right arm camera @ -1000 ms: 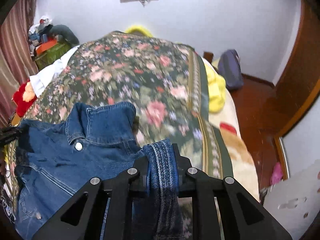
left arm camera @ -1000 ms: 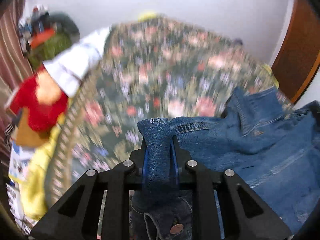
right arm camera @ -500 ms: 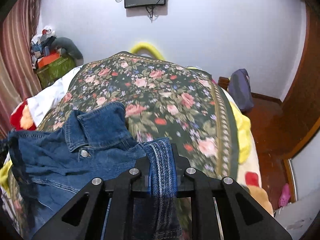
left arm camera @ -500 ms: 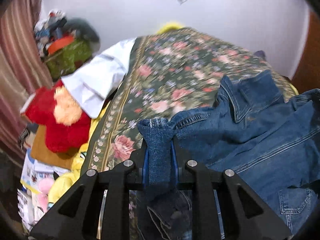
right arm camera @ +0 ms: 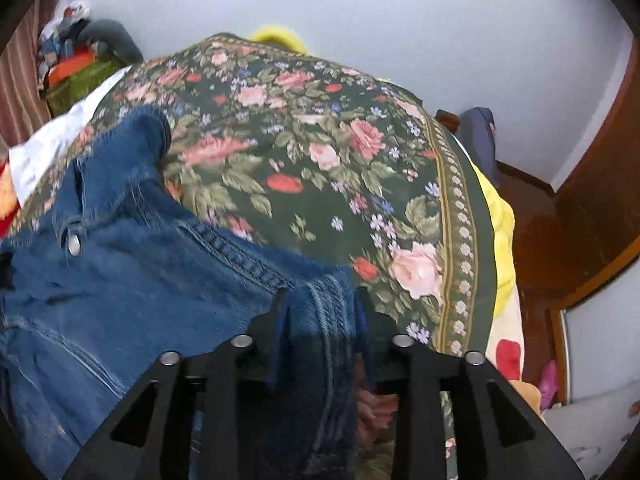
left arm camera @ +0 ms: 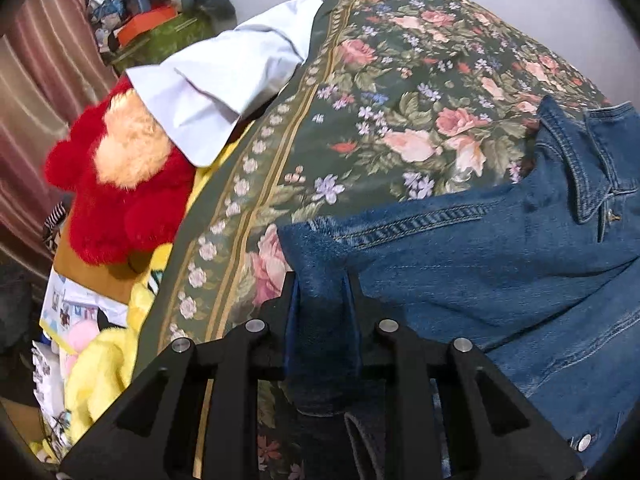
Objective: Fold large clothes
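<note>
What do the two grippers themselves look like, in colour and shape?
Both look alike. The left gripper and the right gripper are matte black, with angular linkage arms that have triangular cut-outs and four round silver pins each. The inner faces of the jaws show blue. No cables, markings, hands or sleeves are visible.

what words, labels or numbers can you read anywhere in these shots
None can be read.
Printed papers beside the bed: print too small and blurred.
Denim jacket: no readable label; the buttons' faces are too small to tell.
</note>
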